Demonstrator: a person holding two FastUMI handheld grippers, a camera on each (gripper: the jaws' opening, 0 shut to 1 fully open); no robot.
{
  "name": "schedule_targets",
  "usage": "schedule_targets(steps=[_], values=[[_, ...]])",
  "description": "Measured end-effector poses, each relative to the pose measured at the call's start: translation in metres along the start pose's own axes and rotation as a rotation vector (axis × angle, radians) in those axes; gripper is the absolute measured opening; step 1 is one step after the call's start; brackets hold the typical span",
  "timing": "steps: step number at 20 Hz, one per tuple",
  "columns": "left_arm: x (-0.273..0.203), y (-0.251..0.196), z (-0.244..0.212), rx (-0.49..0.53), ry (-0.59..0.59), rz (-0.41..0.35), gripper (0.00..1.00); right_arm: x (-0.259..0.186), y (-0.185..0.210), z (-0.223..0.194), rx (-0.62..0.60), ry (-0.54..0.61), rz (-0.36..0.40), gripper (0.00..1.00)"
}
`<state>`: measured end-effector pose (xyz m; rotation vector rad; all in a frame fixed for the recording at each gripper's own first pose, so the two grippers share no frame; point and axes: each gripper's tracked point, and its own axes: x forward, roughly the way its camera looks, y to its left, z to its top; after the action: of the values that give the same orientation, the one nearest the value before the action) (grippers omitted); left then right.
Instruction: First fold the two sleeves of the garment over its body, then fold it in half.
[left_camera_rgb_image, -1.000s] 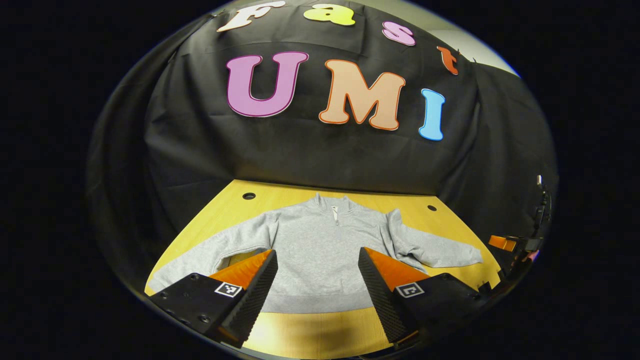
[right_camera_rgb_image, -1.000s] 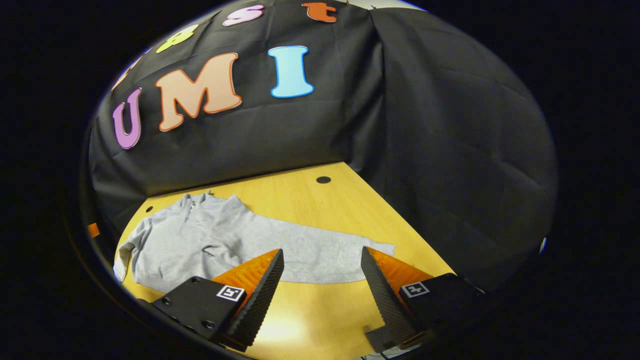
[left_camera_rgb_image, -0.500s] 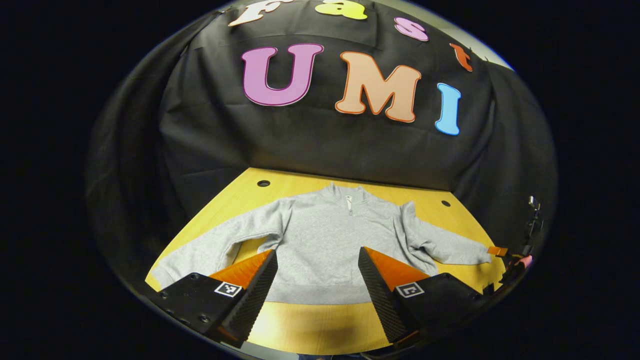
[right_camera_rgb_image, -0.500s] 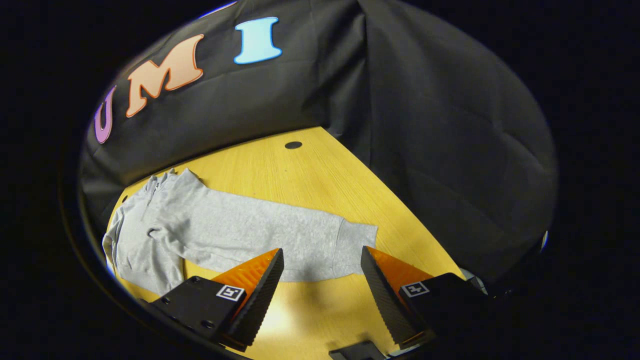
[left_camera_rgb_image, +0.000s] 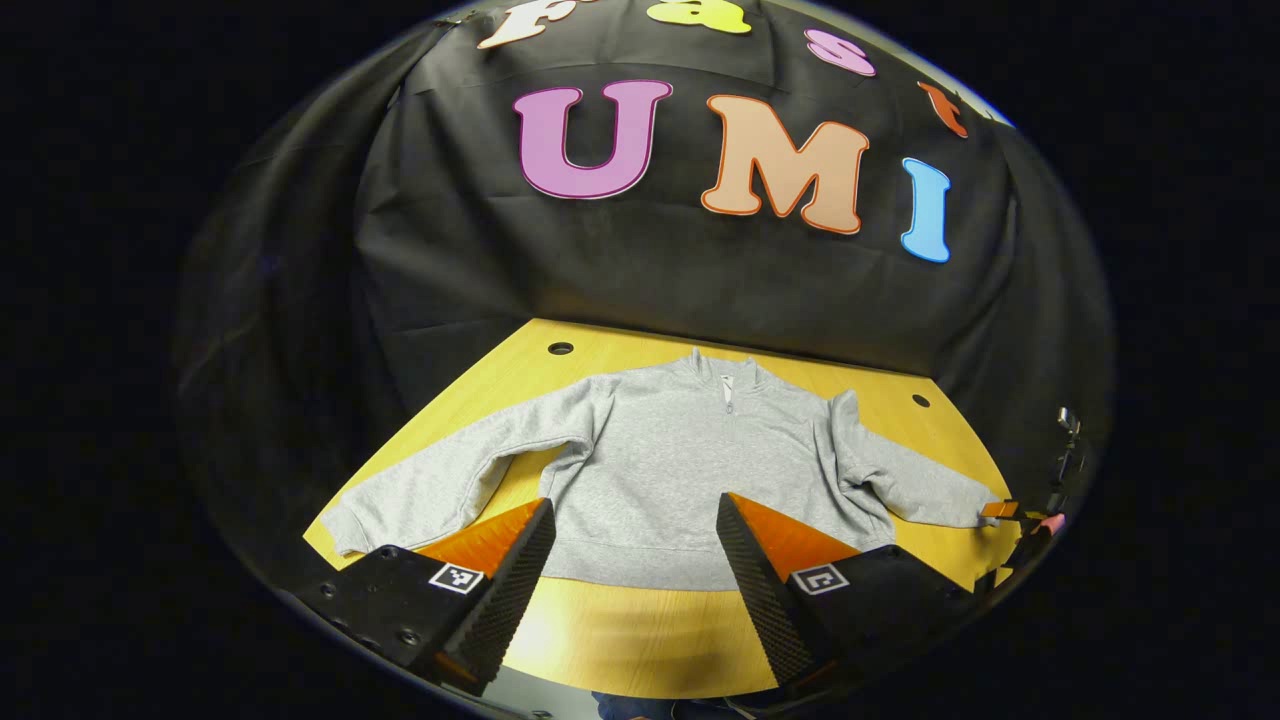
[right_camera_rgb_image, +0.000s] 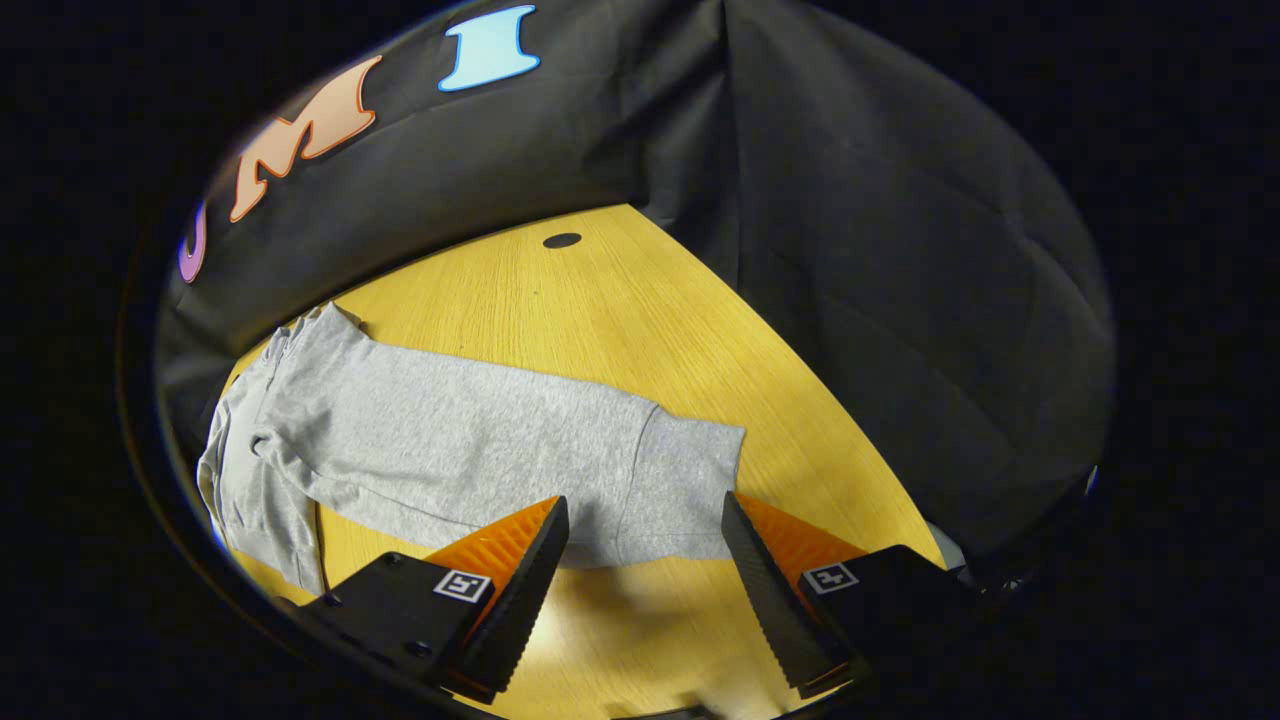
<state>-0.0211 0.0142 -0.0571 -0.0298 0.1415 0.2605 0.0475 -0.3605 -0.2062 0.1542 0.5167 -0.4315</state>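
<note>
Right hand-held gripper (right_camera_rgb_image: 640, 560) spread above sleeve cuff (right_camera_rgb_image: 680, 490), left hand-held gripper (left_camera_rgb_image: 630, 560) spread, grey garment (left_camera_rgb_image: 690, 460) flat on wooden table (left_camera_rgb_image: 640, 640)

right gripper (right_camera_rgb_image: 640, 530) has closed in on the sleeve cuff (right_camera_rgb_image: 685, 480); left gripper (left_camera_rgb_image: 630, 540) drew back.

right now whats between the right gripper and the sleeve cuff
Nothing but bare wooden table. In the right gripper view the open right gripper hovers at the near edge of the grey sleeve cuff, its fingers either side of it.
</note>
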Motion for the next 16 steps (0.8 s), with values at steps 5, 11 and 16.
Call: schedule_targets(steps=[5,11,16], values=[[-0.003,-0.010,-0.006,-0.010,-0.002,0.010,0.95,0.005,-0.008,-0.003,-0.031,0.010,-0.012,0.83],[-0.005,-0.014,-0.016,-0.038,0.011,0.022,0.95,0.004,-0.003,-0.003,-0.033,0.002,-0.010,0.36],[-0.005,-0.006,-0.016,-0.049,0.005,0.028,0.95,-0.002,0.000,-0.005,0.002,0.018,-0.021,0.13]])
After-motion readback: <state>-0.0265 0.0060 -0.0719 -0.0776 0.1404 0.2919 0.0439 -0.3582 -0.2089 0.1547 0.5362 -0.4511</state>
